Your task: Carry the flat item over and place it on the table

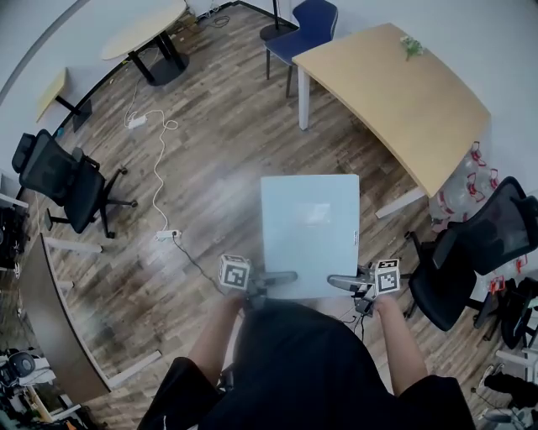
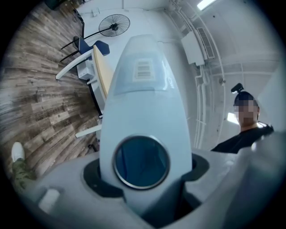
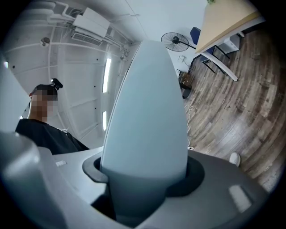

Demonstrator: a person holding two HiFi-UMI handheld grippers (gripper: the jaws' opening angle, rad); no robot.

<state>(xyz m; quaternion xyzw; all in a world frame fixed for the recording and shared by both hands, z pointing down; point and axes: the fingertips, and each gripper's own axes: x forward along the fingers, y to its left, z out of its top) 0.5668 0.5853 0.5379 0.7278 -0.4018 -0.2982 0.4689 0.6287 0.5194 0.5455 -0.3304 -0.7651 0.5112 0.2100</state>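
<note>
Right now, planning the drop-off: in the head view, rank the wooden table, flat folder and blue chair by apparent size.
1. wooden table
2. flat folder, though nearness to the camera enlarges it
3. blue chair, clearly smallest

"Can you read any words here?"

"No, not one. The flat folder (image 1: 309,227) has a white label (image 2: 143,69) with dark stripes on it, a bit like a bar code. The stripes are too blurry to read."

"What about the two cubes?"

"The left cube (image 1: 234,272) and the right cube (image 1: 387,276) show black and white square patterns. Those are not letters or numbers."

"And the bottles (image 1: 477,175) at the far right?"

"They have red labels, but the print is too small to read."
</note>
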